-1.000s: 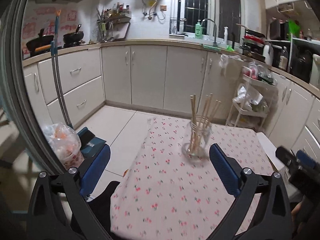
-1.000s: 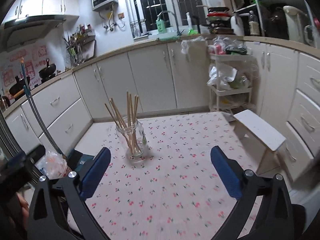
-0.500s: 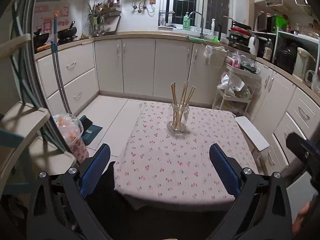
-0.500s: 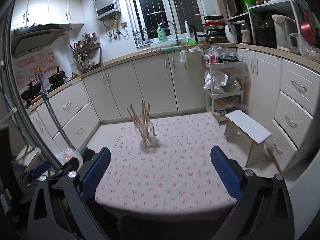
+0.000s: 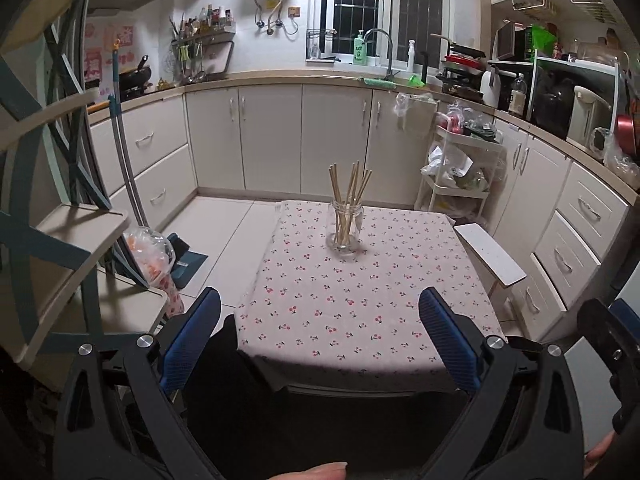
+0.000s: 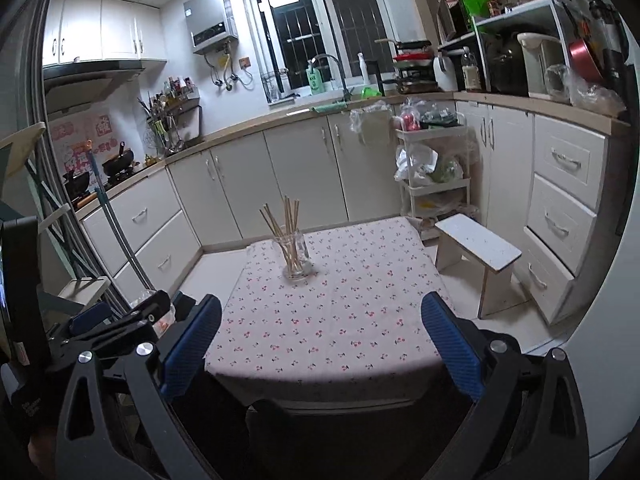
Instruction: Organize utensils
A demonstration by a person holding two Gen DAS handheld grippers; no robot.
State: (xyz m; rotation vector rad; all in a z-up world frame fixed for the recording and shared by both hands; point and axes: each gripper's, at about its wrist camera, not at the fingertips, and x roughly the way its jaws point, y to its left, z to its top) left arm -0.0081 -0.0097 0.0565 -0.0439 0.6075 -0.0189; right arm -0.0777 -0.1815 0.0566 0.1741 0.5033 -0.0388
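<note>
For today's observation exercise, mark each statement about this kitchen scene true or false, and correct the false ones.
1. The chopsticks stand upright in a glass jar. True.
2. The jar lies tipped over on the floor. False: it stands on the cherry-print tablecloth.
3. The left gripper holds a chopstick. False: it is open and empty.
4. The right gripper is open and empty. True.
5. A white stool stands beside the table. True.

A: What has changed around the jar (image 5: 345, 227)?
B: Both grippers, the left gripper (image 5: 320, 338) and the right gripper (image 6: 321, 338), have moved back from it. Now they are before the near edge of the bench (image 5: 352, 312), far from the jar.
</note>
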